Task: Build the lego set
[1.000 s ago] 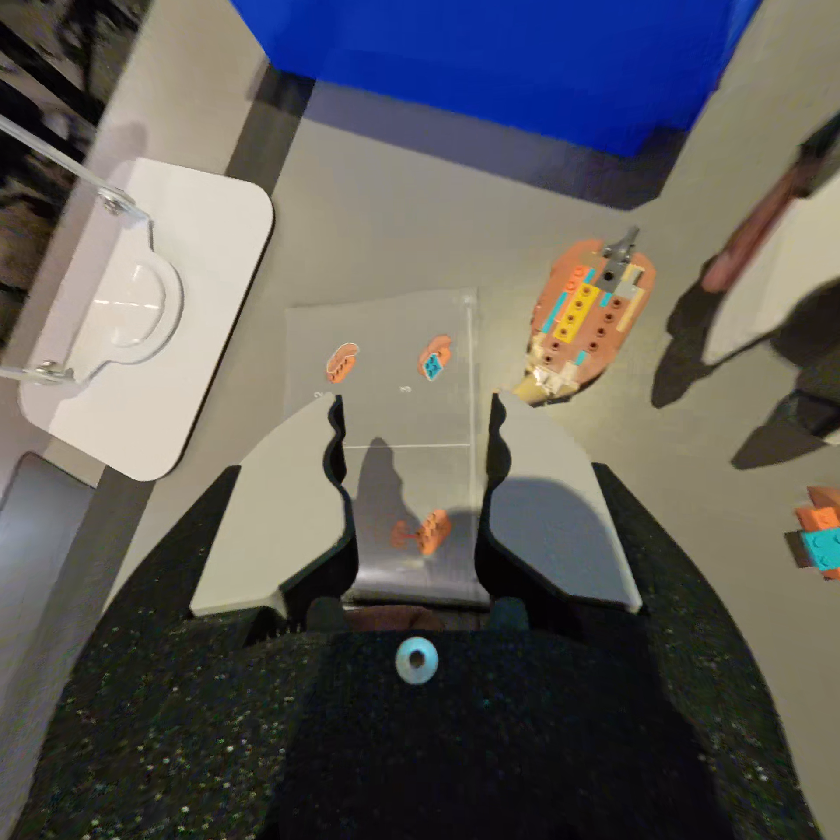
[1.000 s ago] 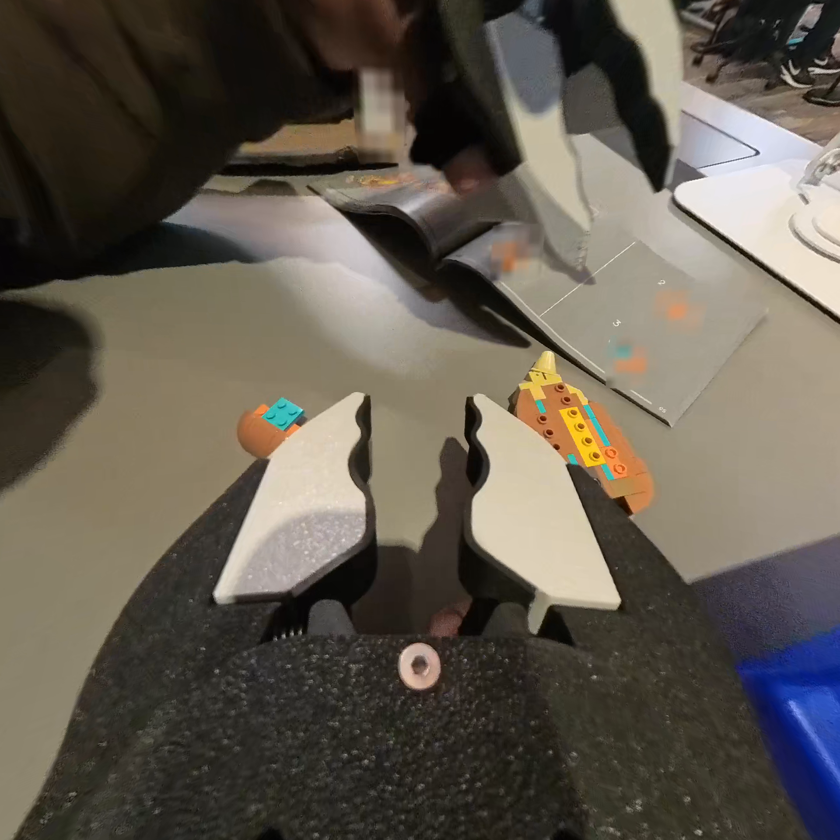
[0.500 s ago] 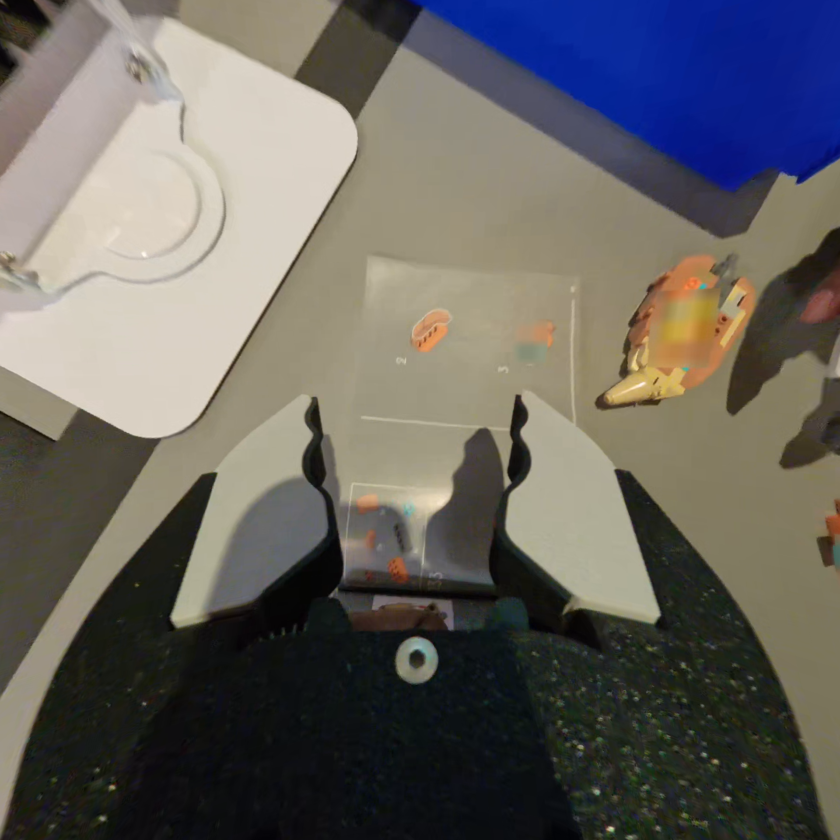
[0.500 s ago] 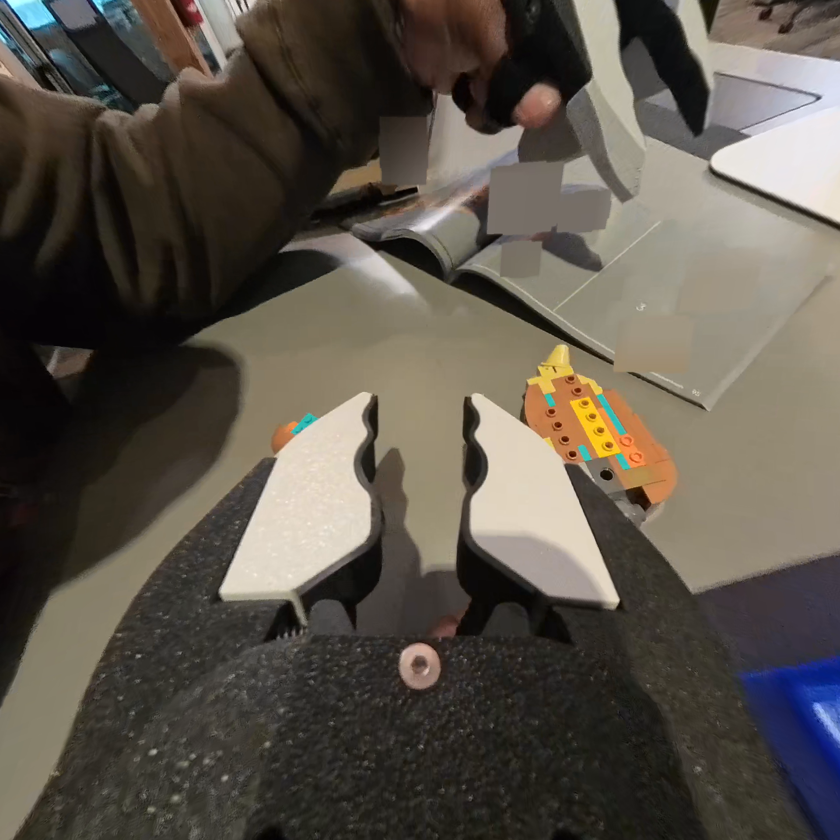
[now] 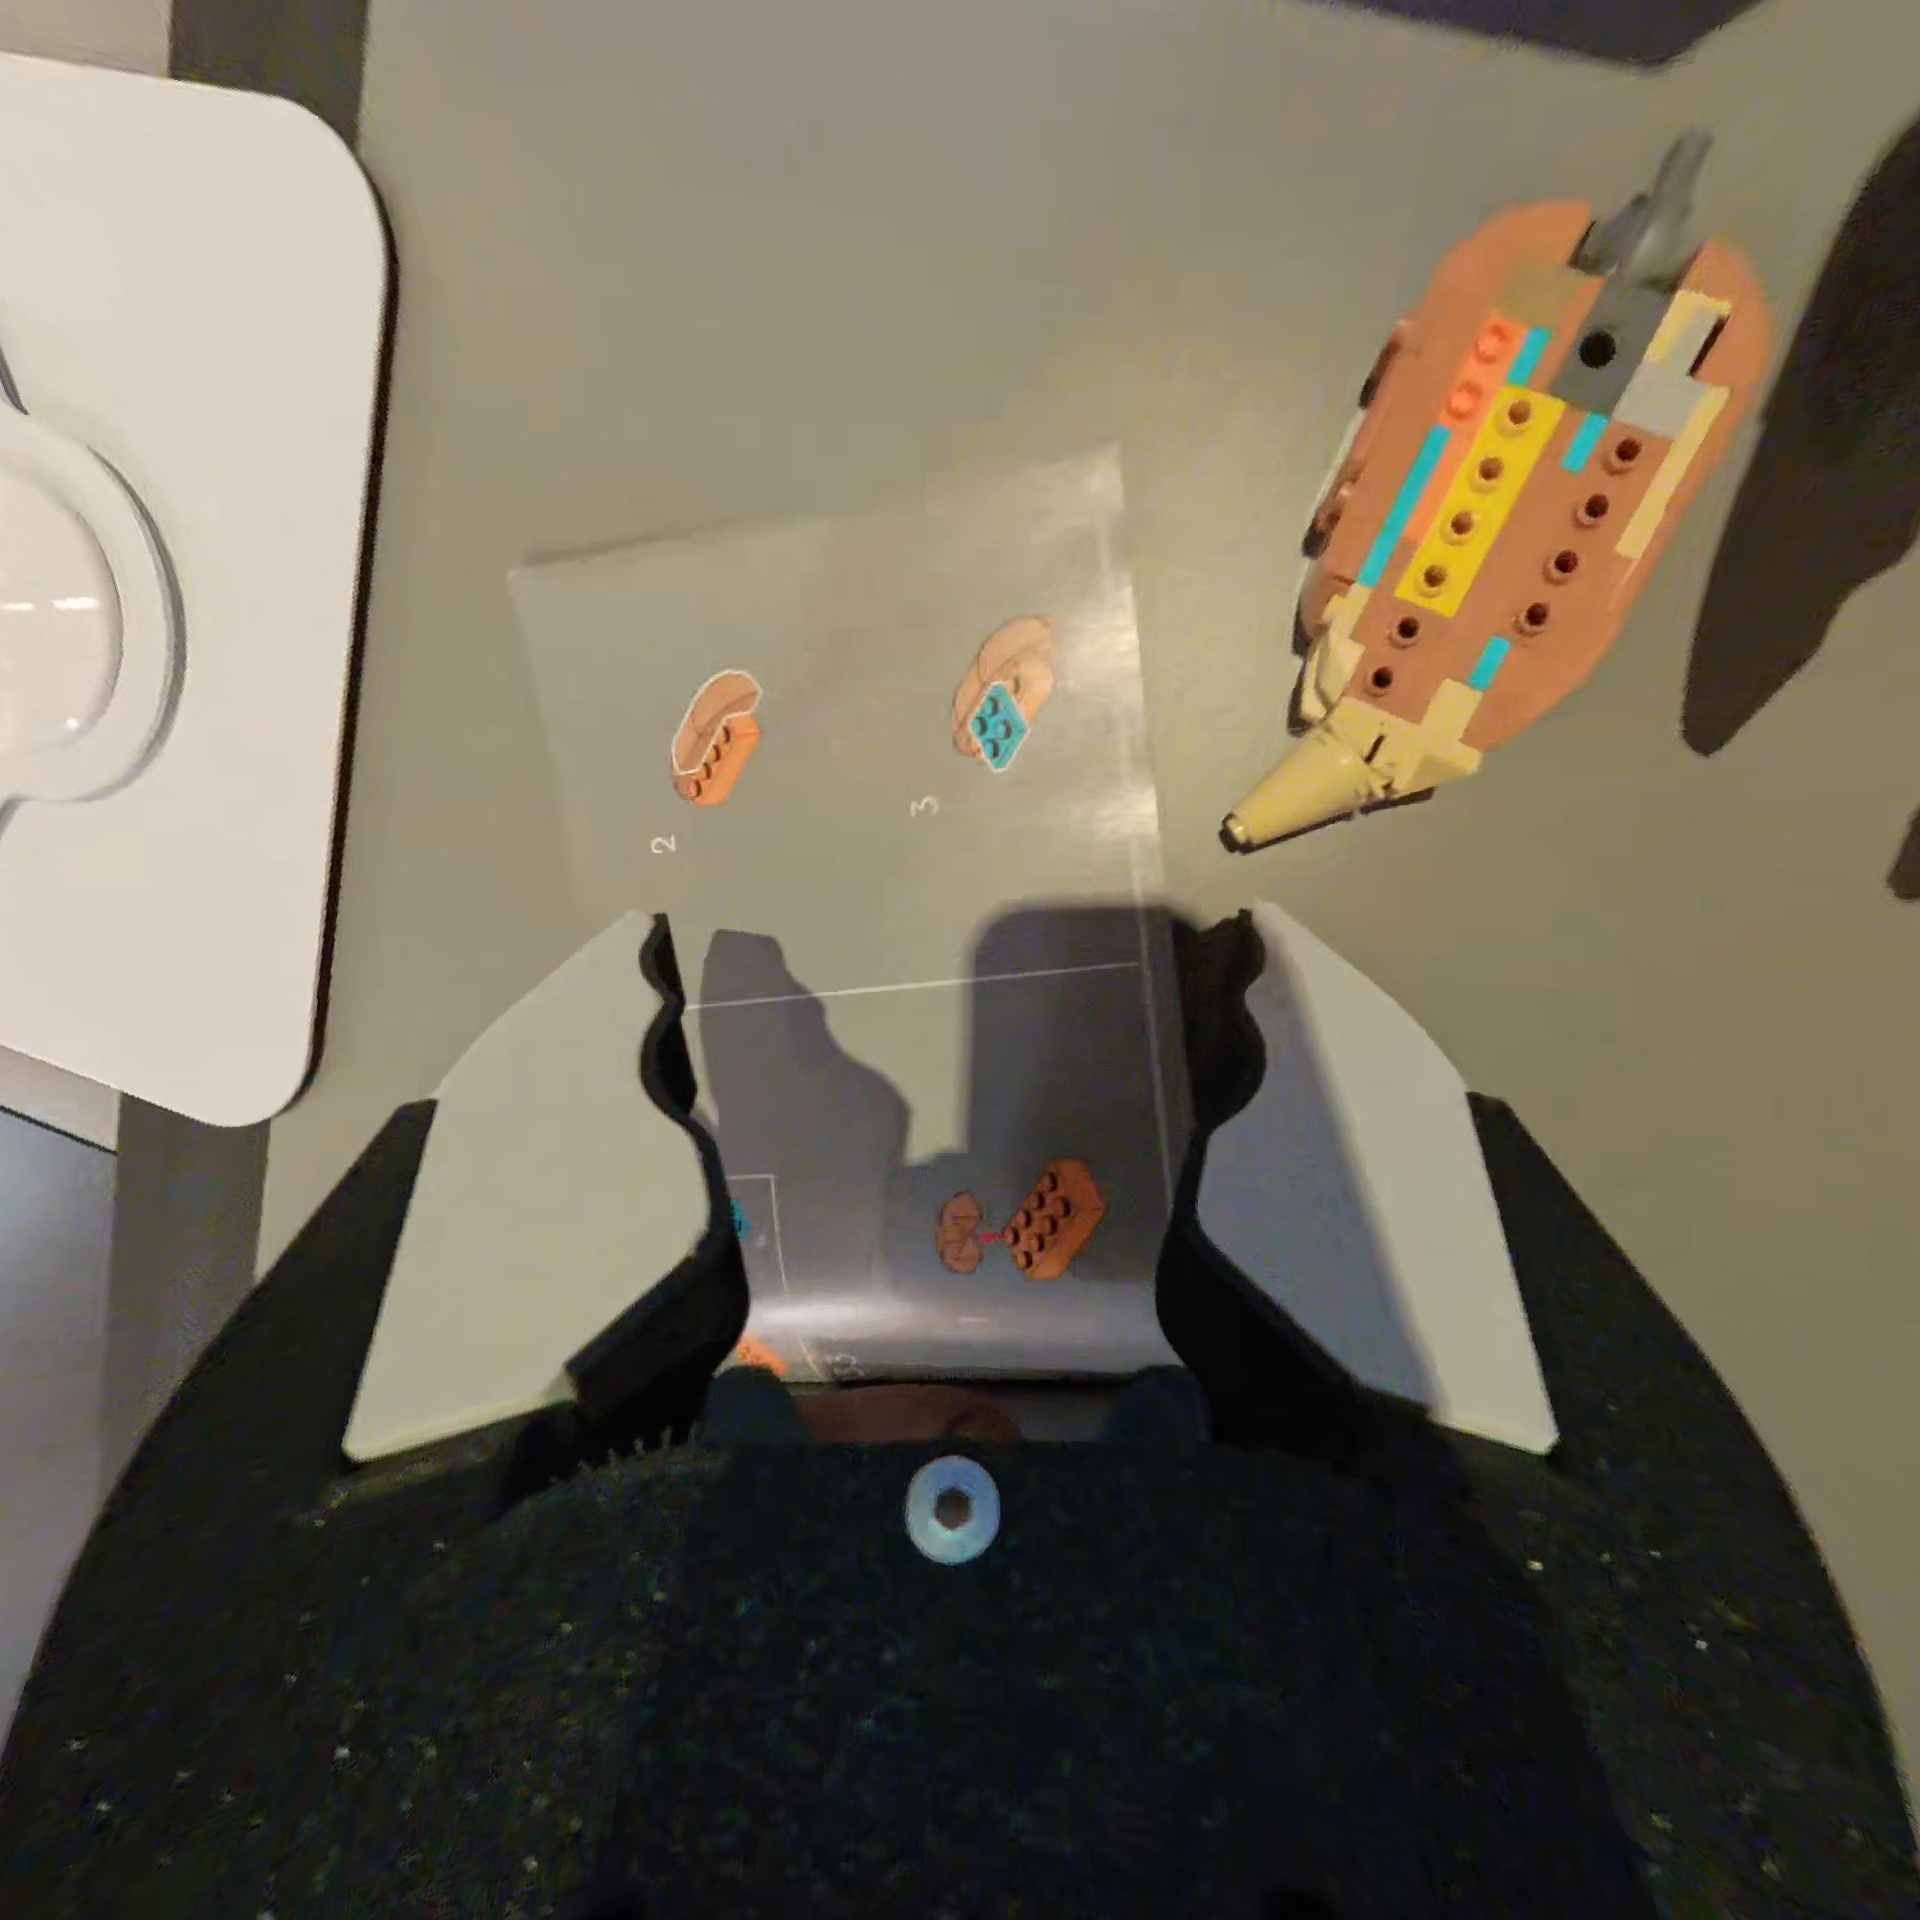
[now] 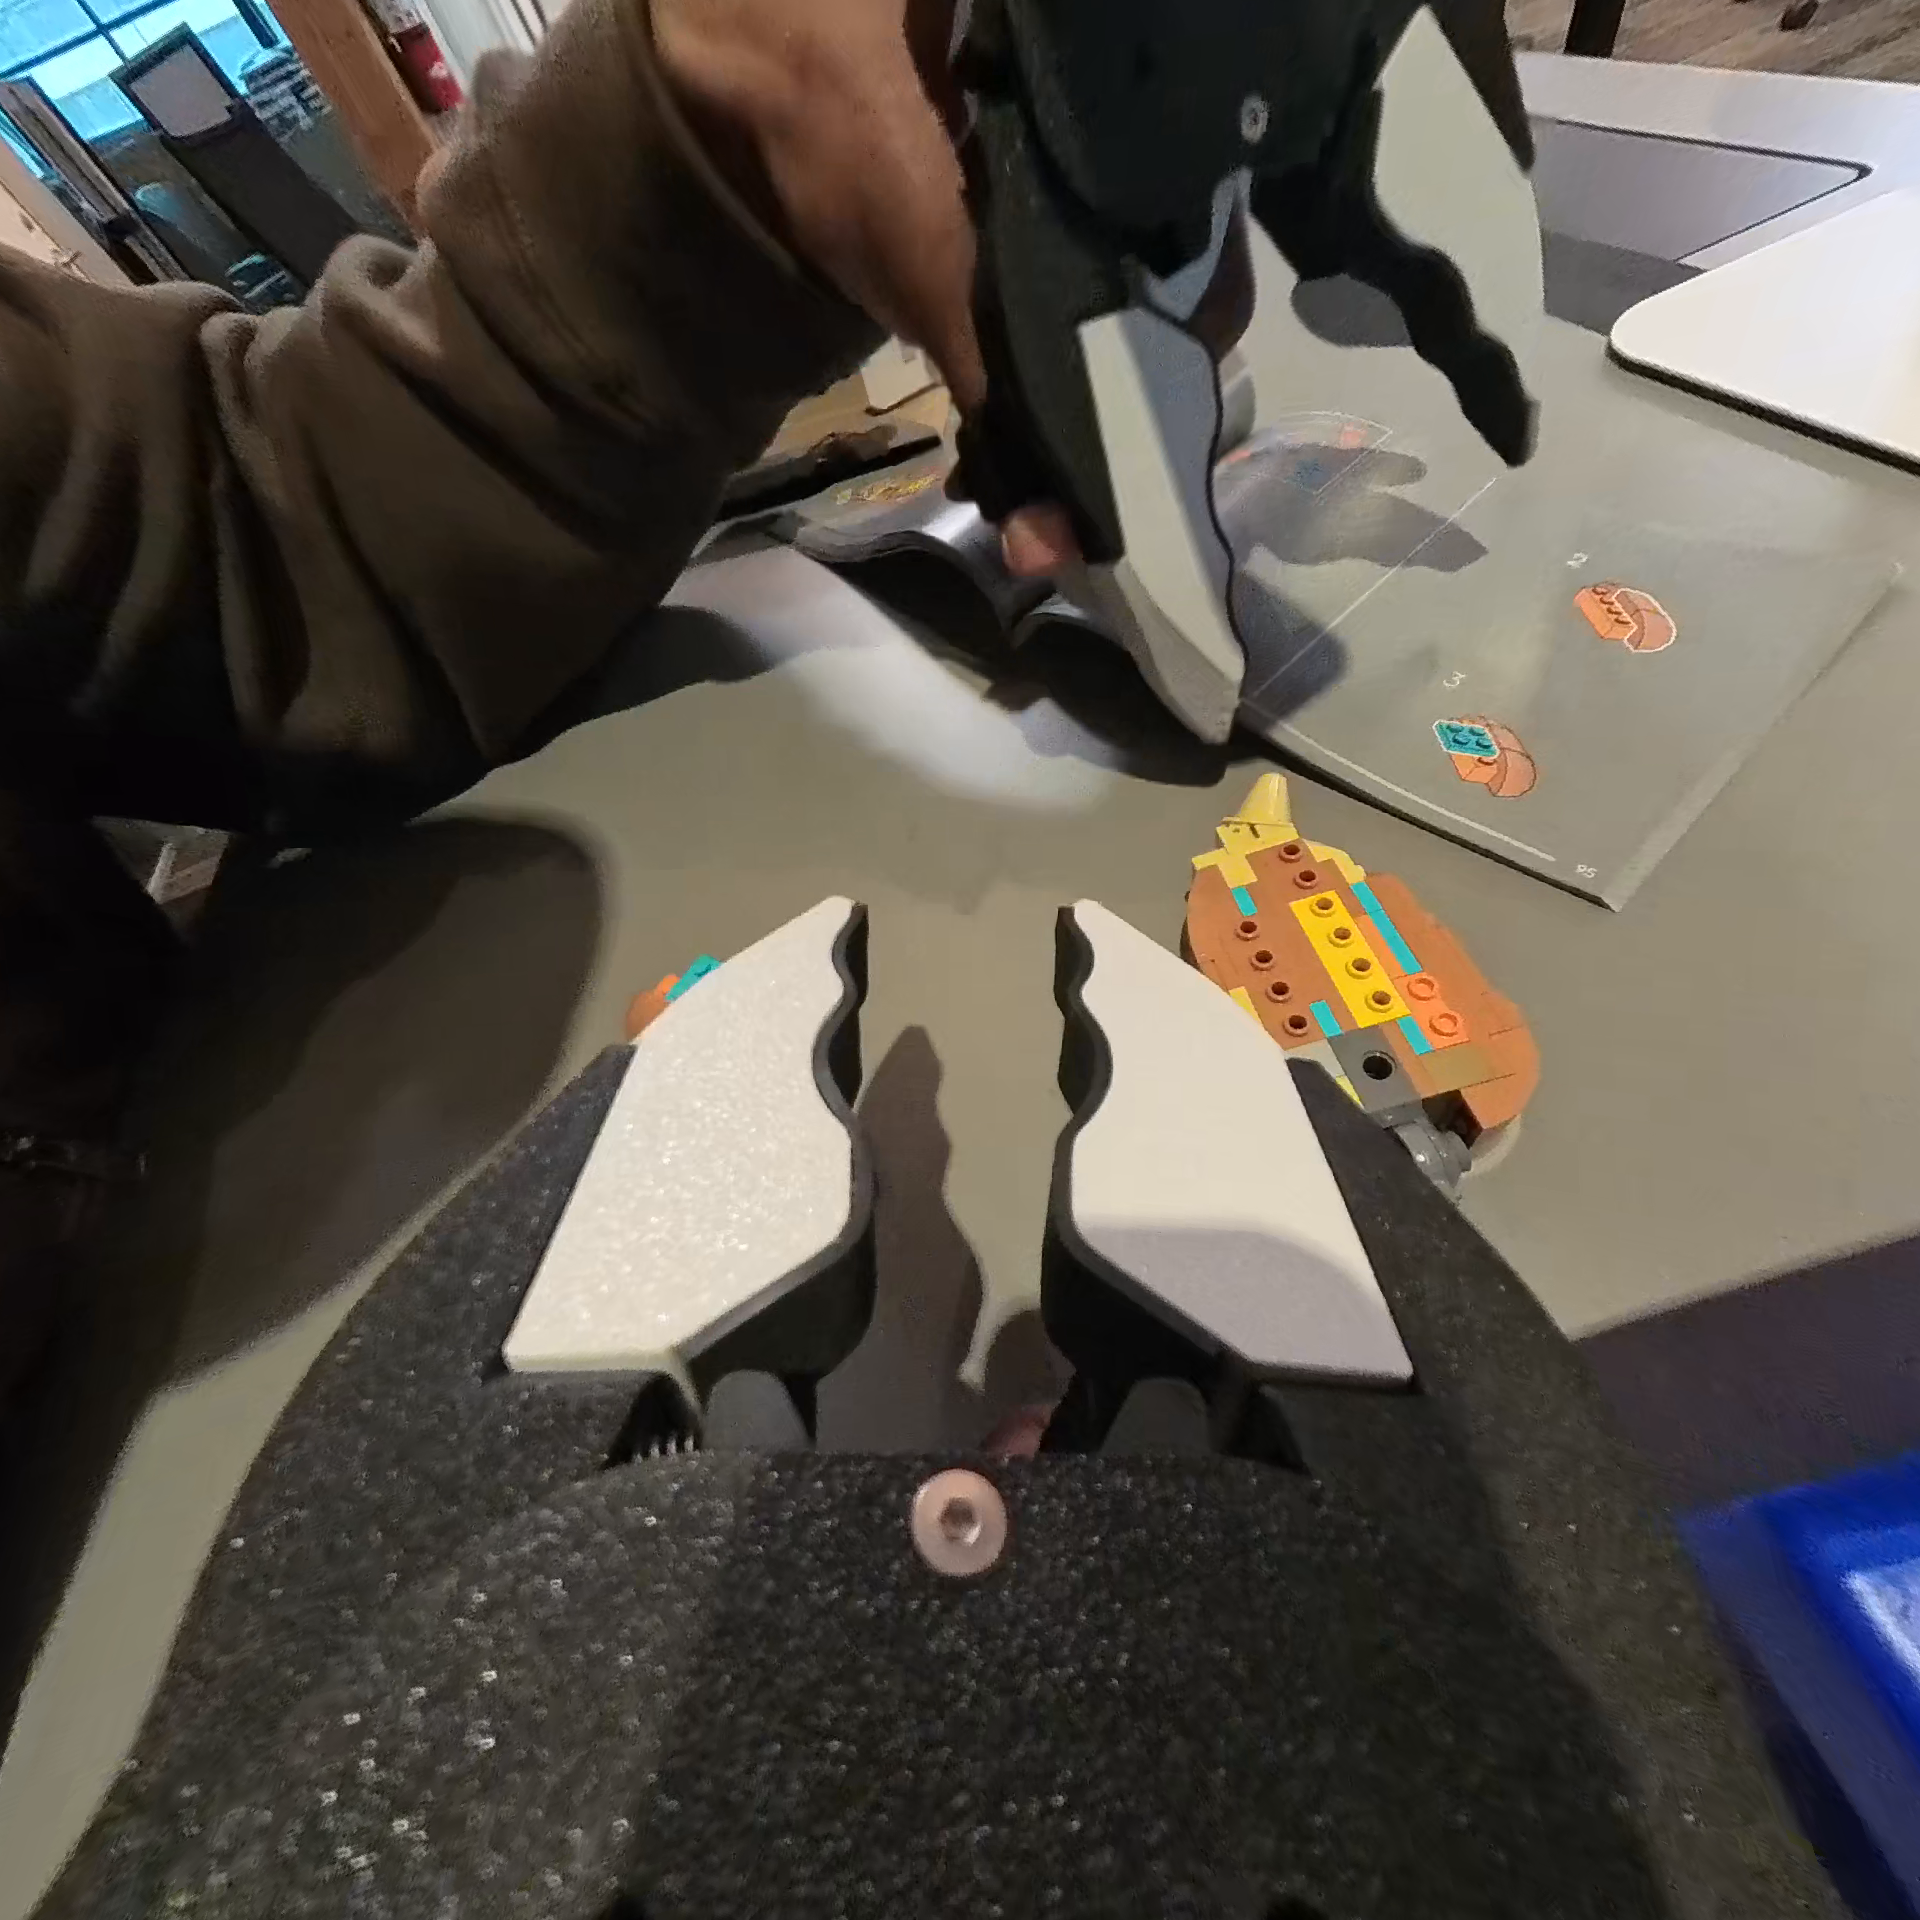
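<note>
Lego pieces lie on a grey counter (image 6: 935, 790): a partly built brown model (image 5: 1517, 520) with a yellow studded strip, teal accents, a tan pointed tip and a grey piece at its other end, and a small orange-and-teal sub-assembly (image 6: 670, 987).

In the left wrist view the model lies far right of the left hand-held gripper (image 5: 951, 935), just beside the right edge of an open instruction booklet (image 5: 831, 727). That gripper hangs over the near part of the booklet page with its jaws spread wide and nothing between them. The page shows drawings of small orange and teal brick steps. To the far left sits a white rounded board (image 5: 187, 520) carrying a clear plastic fixture (image 5: 62, 623).

In the right wrist view the right hand-held gripper (image 6: 961, 925) is also released, its jaws apart and empty, hovering over bare counter. The model (image 6: 1340, 977) lies just right of its right finger, tan tip pointing away toward the booklet (image 6: 1558, 675). The small sub-assembly peeks out behind the left finger's far edge. Farther off, a person's hand (image 6: 831, 208) in a brown sleeve (image 6: 364, 468) holds the left gripper (image 6: 1371, 582), one finger tip (image 6: 1195, 644) at the booklet's edge; whether it touches the page I cannot tell. A blue bin (image 6: 1808, 1621) shows at the near right corner.
</note>
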`<action>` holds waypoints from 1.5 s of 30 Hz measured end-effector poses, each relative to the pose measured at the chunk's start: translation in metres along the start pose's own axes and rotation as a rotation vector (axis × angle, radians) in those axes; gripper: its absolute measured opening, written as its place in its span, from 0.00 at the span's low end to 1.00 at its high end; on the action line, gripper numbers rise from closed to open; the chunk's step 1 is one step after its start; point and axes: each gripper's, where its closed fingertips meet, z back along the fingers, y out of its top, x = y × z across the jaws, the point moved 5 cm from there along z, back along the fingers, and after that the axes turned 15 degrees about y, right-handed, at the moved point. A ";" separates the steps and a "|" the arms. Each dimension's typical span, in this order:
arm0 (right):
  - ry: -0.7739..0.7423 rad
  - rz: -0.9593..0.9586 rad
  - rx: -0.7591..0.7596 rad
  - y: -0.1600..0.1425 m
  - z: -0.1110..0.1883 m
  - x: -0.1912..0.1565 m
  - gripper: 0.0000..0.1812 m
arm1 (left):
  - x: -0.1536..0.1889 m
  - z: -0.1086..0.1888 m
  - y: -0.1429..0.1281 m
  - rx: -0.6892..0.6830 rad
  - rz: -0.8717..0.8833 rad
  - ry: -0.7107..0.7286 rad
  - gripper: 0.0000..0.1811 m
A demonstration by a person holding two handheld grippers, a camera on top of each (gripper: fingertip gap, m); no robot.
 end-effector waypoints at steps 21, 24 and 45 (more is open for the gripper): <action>0.006 -0.010 0.004 0.000 0.001 0.000 0.19 | -0.007 -0.007 -0.008 -0.019 0.080 -0.033 0.54; 0.006 -0.011 0.003 0.000 0.001 0.000 0.19 | -0.007 -0.007 -0.009 -0.014 0.089 -0.047 0.54; 0.006 -0.010 -0.004 -0.001 0.001 0.000 0.19 | -0.011 -0.002 -0.011 0.020 0.136 -0.097 0.52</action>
